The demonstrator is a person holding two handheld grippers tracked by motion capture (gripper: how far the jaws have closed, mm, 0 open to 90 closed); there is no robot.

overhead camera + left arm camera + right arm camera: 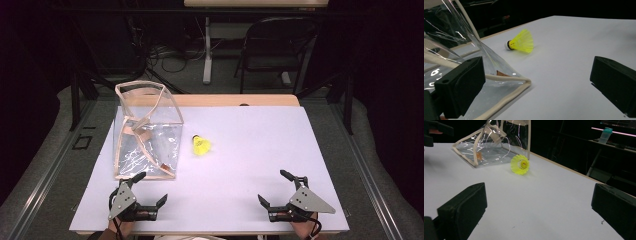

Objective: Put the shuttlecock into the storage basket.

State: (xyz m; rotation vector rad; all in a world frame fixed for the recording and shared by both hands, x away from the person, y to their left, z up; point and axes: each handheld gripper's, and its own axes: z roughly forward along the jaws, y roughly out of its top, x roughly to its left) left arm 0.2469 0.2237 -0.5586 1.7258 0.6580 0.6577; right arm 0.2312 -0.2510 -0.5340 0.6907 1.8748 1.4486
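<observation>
A yellow shuttlecock [201, 145] [521, 42] [520, 164] lies on its side near the middle of the white table sheet [250, 150]. To its left stands a clear plastic bag [146, 131] [454, 50] [491, 145] with cream trim, its mouth upward. My left gripper [150, 188] [536, 85] rests at the front left, jaws wide open, with one jaw close to the bag's near corner. At the front right my right gripper [275, 186] [539, 210] also stands open with nothing between its jaws, pointing toward the shuttlecock.
Beyond the table's far edge [235, 100] are a dark folding chair [275, 45] and a table leg [207, 50]. A bottle [605, 135] stands on a far surface in the right gripper view. Bare sheet lies between the grippers.
</observation>
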